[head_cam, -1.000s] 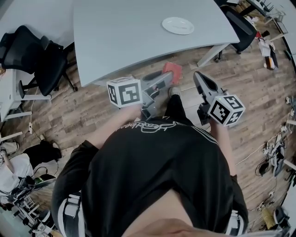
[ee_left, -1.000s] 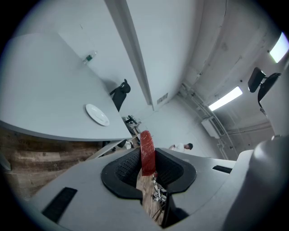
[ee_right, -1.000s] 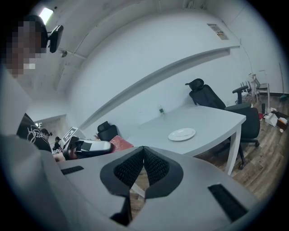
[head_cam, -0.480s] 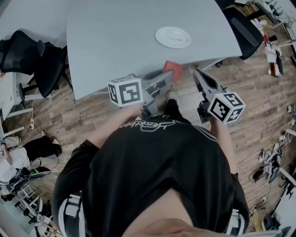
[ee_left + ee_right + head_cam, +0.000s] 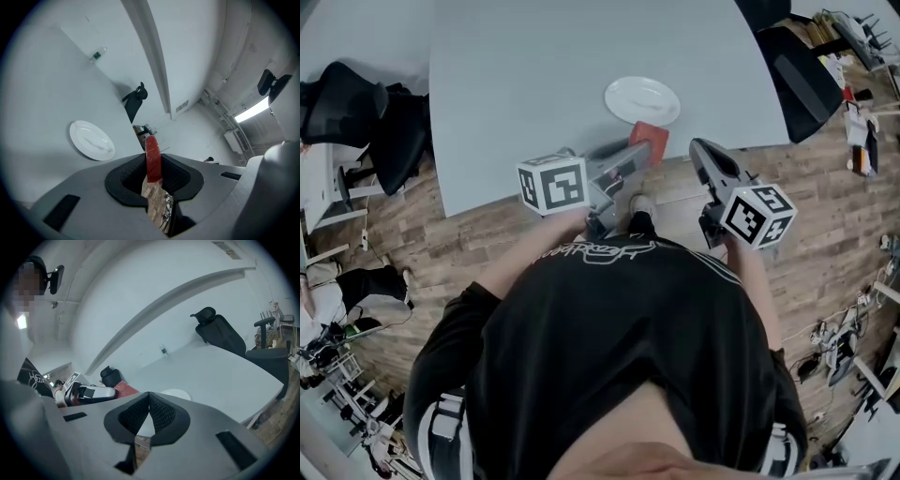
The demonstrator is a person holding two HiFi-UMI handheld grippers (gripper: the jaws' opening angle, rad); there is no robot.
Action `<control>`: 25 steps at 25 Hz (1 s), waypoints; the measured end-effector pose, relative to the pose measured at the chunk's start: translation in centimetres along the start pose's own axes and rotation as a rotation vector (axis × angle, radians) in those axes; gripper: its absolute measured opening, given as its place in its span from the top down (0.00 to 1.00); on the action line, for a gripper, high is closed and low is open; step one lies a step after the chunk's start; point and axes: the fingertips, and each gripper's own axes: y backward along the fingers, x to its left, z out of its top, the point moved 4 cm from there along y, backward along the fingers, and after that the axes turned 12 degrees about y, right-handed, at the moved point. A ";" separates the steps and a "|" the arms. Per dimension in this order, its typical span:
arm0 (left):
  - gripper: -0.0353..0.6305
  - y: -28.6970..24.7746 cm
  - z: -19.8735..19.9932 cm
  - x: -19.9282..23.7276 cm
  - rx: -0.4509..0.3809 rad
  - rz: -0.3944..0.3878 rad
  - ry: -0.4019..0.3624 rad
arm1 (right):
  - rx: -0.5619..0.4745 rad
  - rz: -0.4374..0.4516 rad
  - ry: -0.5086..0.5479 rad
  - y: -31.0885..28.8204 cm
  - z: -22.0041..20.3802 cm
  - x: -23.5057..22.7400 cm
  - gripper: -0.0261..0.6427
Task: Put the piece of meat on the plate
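A flat red piece of meat [image 5: 648,136] stands on edge between the jaws of my left gripper [image 5: 647,150], which is shut on it. It hangs over the near edge of the grey table [image 5: 525,84], just short of the white plate [image 5: 642,100]. In the left gripper view the meat [image 5: 153,159] sticks up between the pads, with the plate [image 5: 92,140] ahead to the left. My right gripper [image 5: 698,150] is held beside it to the right, its pads meeting at the tip and nothing in them. The right gripper view shows the plate [image 5: 176,394] and the meat [image 5: 124,389].
Black office chairs stand at the table's left [image 5: 366,122] and far right [image 5: 797,66]. A small bottle [image 5: 96,55] stands far across the table. Wooden floor lies under the grippers; clutter and cables line the room's right and lower-left edges.
Both grippers have come forward from over the floor to the table's near edge, the meat still in the left one. The plate now lies close in front of them.
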 end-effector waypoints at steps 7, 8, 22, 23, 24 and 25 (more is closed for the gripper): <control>0.81 -2.1 1.9 0.9 -0.020 0.029 0.011 | 0.022 0.043 -0.001 -2.2 0.8 -2.5 0.95; 0.81 -2.4 2.1 1.0 -0.022 0.032 0.011 | 0.023 0.049 0.000 -2.4 0.9 -2.8 0.95; 0.81 -4.9 5.3 4.4 -0.045 0.098 0.023 | 0.064 0.106 0.004 -7.1 1.9 -6.2 0.95; 0.81 -5.0 5.4 4.7 -0.044 0.102 0.024 | 0.066 0.109 0.003 -7.4 1.9 -6.3 0.95; 0.81 -5.1 5.6 5.0 -0.043 0.106 0.025 | 0.070 0.110 0.003 -7.6 1.8 -6.5 0.95; 0.81 -5.2 5.7 5.4 -0.042 0.113 0.026 | 0.075 0.111 0.003 -7.9 1.7 -6.6 0.95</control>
